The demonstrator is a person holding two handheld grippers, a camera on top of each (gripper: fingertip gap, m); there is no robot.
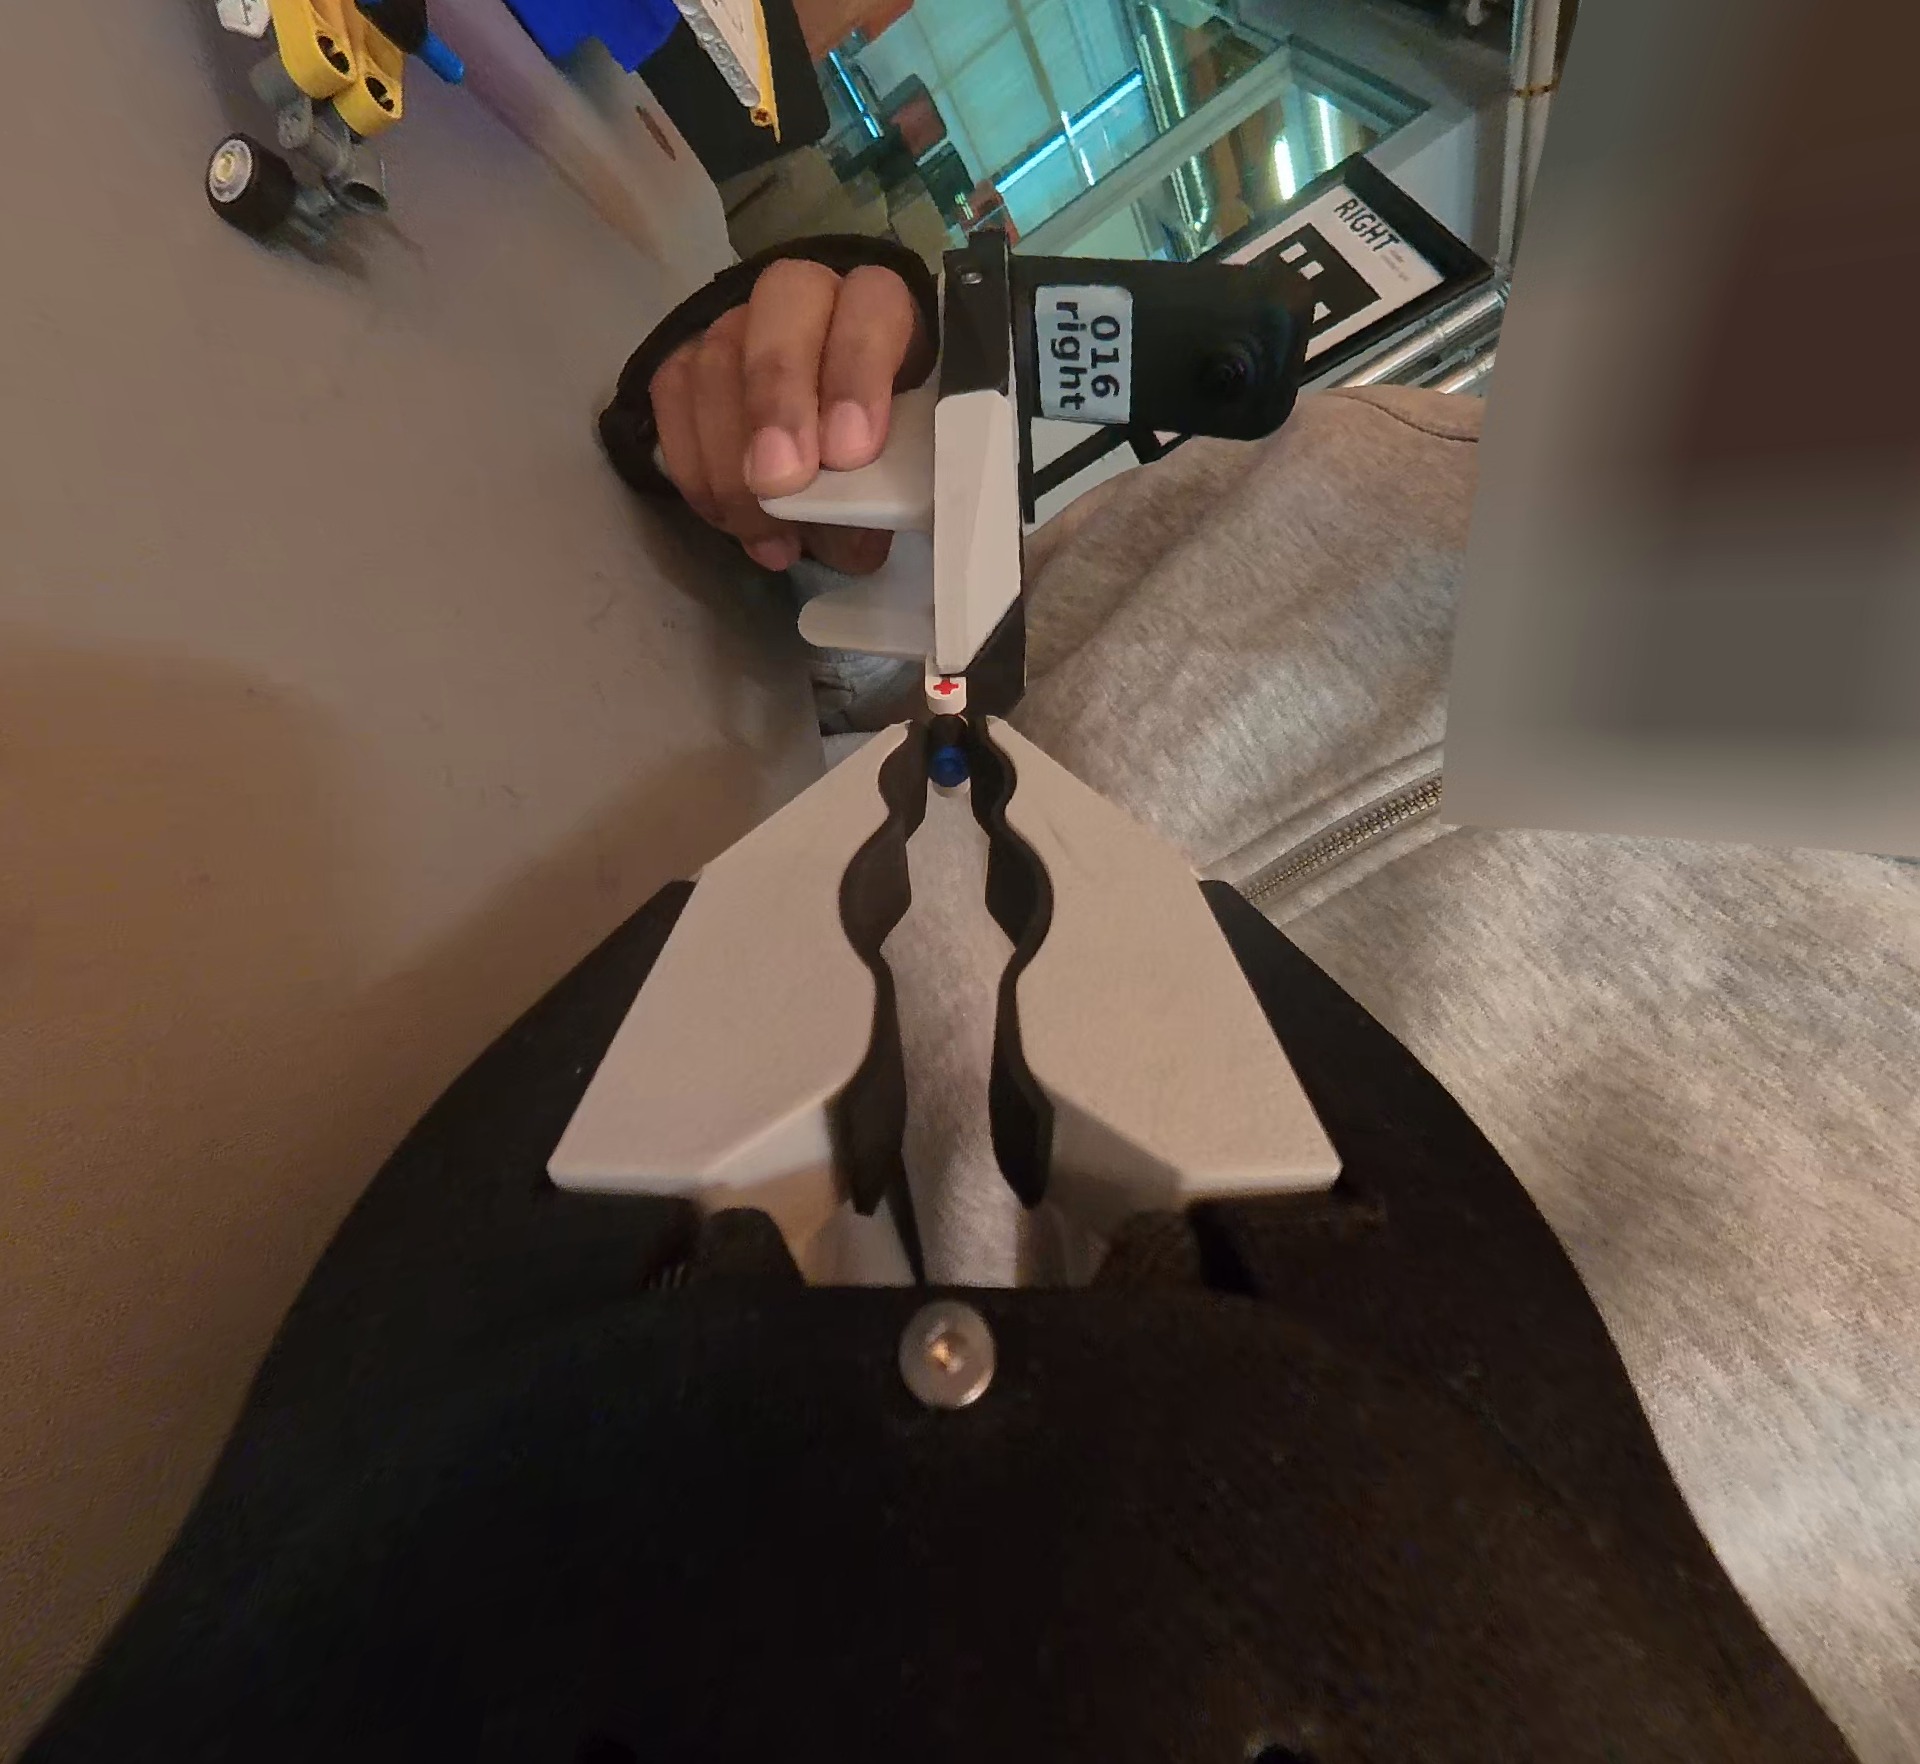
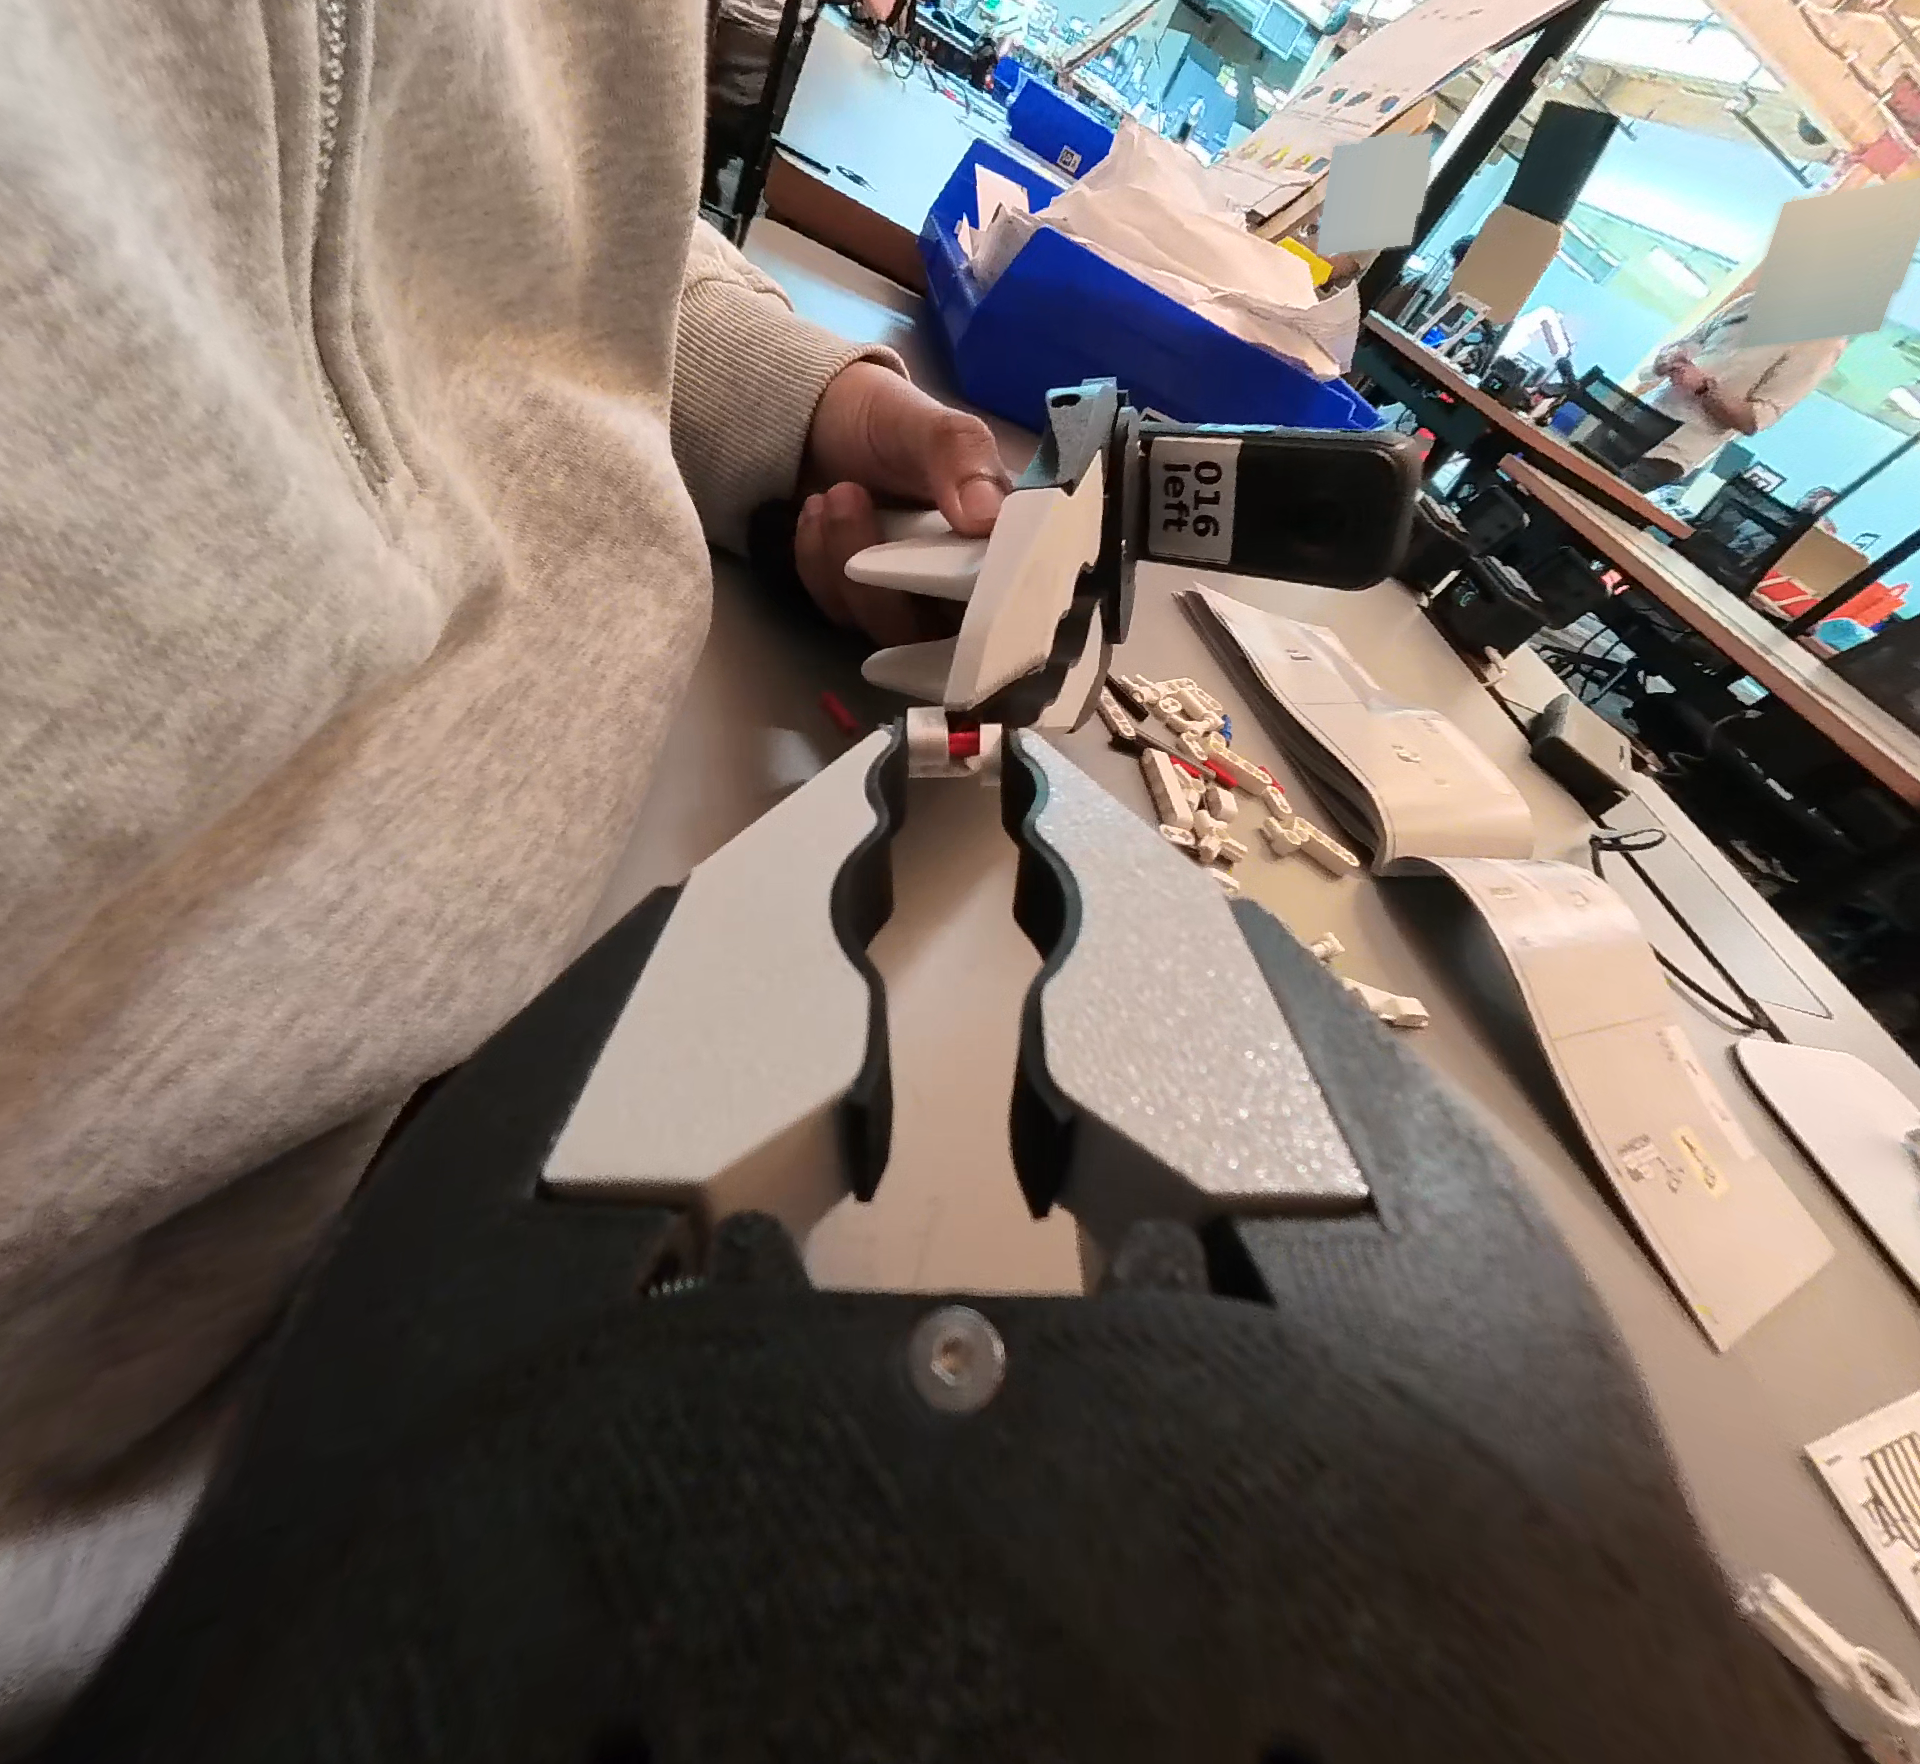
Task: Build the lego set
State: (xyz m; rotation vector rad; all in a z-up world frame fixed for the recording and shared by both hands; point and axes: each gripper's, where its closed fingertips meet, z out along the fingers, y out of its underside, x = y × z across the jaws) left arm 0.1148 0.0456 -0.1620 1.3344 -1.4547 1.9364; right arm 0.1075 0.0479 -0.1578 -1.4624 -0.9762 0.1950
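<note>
Nearest our lens in the left wrist view, the left hand-held gripper (image 1: 943,758) has its black wavy-edged fingers drawn together on a small blue-and-black lego pin (image 1: 945,764), pinched right at the tips. Meeting it tip to tip, the right hand-held gripper (image 2: 951,748) is clamped on a small white lego connector with a red axle piece in it (image 2: 948,744); its red cross-shaped hole (image 1: 943,687) faces our pin. We judge the step to be mating these two in mid-air above the grey table (image 2: 1455,1018), close to the person's grey zip-up hoodie (image 1: 1299,634). To do it well, we should line the pin up square with the hole, hold the connector steady as an anvil, and push straight along the pin's axis, without twisting, since both grips are shallow. Whether the pin has already entered the hole we cannot quite tell, as the fingertips crowd the joint. Spare white lego beams (image 2: 1205,779) lie near the open instruction booklet (image 2: 1382,727), while the yellow, white and black partly built lego model (image 1: 312,0) waits well apart.
</note>
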